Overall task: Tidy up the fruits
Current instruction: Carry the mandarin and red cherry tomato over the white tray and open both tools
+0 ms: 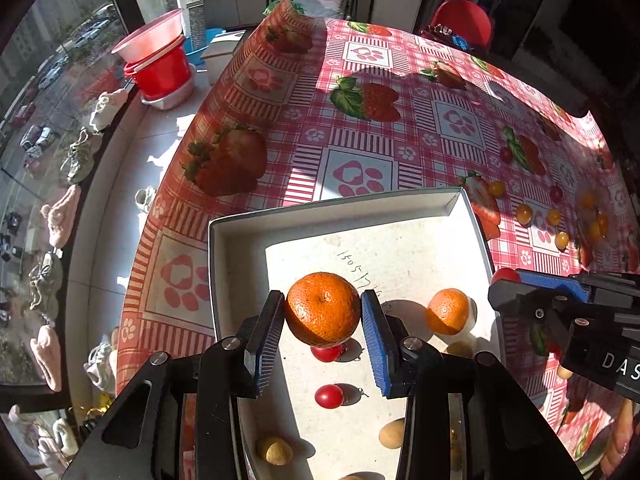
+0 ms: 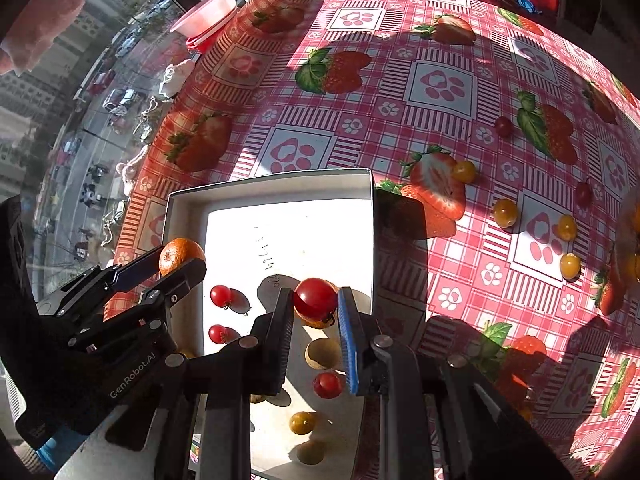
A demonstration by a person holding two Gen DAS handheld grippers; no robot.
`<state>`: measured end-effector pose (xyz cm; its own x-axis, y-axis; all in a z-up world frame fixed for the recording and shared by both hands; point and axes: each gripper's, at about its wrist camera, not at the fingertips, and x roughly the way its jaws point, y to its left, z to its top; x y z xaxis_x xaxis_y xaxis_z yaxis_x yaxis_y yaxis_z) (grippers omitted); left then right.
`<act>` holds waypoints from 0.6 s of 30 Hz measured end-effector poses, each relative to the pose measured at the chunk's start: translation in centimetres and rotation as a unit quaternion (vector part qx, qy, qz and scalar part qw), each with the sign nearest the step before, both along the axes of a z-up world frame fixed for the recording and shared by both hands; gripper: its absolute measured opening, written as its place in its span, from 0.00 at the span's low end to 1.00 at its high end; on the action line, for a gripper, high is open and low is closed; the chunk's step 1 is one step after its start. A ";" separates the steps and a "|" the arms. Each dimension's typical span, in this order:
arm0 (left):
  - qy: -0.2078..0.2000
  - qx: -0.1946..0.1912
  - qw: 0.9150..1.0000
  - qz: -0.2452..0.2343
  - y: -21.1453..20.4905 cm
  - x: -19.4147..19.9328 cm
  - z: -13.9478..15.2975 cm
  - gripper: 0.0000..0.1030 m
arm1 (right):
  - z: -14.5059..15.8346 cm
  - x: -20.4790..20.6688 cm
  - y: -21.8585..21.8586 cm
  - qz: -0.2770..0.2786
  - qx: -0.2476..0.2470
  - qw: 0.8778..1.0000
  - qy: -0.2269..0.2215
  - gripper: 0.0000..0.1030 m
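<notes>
My left gripper (image 1: 323,312) is shut on a mandarin (image 1: 323,309) and holds it above the white box (image 1: 218,264). It shows in the right wrist view (image 2: 176,260) at the box's left wall. My right gripper (image 2: 316,304) is shut on a red cherry tomato (image 2: 315,298) above the box (image 2: 180,216). It shows in the left wrist view (image 1: 506,280) at the box's right edge. In the box lie a second mandarin (image 1: 447,311), red tomatoes (image 1: 329,396) (image 2: 221,295) and yellowish fruits (image 2: 302,422).
Several yellow (image 2: 505,213) and red (image 2: 503,125) cherry tomatoes lie loose on the pink strawberry-print tablecloth (image 2: 400,80) right of the box. Red and pink basins (image 1: 160,60) stand on the sill at the left by the window. A red chair (image 1: 464,20) stands behind the table.
</notes>
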<state>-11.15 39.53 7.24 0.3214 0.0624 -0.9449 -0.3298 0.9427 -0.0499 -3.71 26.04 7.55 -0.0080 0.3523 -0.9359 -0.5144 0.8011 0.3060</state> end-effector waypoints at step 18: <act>0.009 0.013 1.000 -0.012 0.2 2.9 -1.6 0.39 | -1.6 2.0 2.0 0.005 -0.011 1.000 -0.001 0.23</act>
